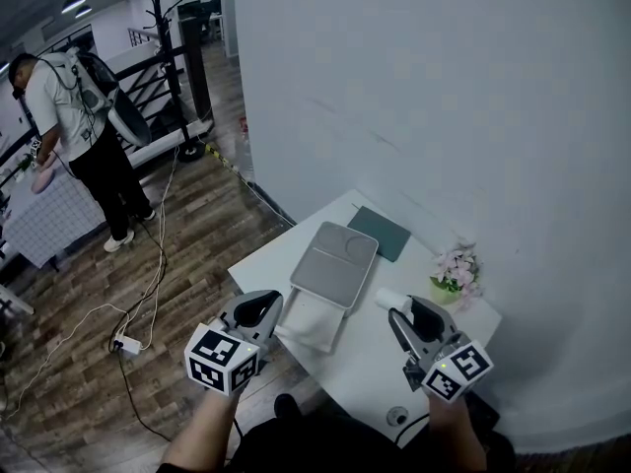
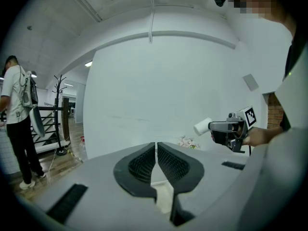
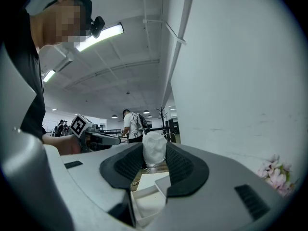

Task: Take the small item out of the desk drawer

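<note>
My right gripper (image 1: 398,310) is shut on a small white crumpled item (image 1: 386,299) and holds it in the air above the white desk (image 1: 375,363). In the right gripper view the white item (image 3: 154,147) sits pinched between the dark ribbed pads (image 3: 179,166). Below it lies the open white drawer (image 3: 147,203), which looks empty. The drawer (image 1: 314,324) stands pulled out from a flat grey drawer unit (image 1: 335,262). My left gripper (image 1: 262,310) hovers at the drawer's left, shut with nothing in it (image 2: 156,148). The left gripper view shows the right gripper (image 2: 230,128) carrying the item (image 2: 202,126).
A pot of pink flowers (image 1: 455,273) stands at the desk's right by the white wall. A dark green pad (image 1: 380,233) lies behind the drawer unit. A person (image 1: 74,116) stands far left on the wooden floor, with cables (image 1: 138,304) and a coat rack (image 1: 163,18).
</note>
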Demonstrator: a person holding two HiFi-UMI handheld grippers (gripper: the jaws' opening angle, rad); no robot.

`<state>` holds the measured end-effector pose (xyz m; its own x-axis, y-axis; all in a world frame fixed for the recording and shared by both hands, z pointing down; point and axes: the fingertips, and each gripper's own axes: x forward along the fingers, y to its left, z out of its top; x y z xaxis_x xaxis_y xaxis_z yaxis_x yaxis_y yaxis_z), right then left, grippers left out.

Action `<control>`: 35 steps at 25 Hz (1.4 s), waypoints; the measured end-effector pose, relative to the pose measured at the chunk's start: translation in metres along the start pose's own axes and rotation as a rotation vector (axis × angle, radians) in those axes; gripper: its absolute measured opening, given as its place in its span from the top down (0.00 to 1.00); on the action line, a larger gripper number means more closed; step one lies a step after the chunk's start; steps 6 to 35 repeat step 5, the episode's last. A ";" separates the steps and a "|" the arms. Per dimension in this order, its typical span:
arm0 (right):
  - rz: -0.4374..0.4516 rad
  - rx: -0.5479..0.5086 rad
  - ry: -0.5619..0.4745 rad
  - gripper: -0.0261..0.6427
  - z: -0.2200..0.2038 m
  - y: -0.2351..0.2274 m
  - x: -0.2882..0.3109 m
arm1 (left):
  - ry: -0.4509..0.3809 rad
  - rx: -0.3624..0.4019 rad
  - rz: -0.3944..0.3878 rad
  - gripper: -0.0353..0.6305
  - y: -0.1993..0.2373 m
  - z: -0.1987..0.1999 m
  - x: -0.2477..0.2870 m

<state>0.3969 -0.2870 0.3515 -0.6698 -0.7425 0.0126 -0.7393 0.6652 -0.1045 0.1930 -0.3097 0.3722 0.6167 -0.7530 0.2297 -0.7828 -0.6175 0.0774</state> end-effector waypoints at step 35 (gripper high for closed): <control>0.000 0.007 -0.002 0.74 -0.002 -0.004 0.000 | -0.001 0.000 0.003 0.91 0.000 0.000 0.003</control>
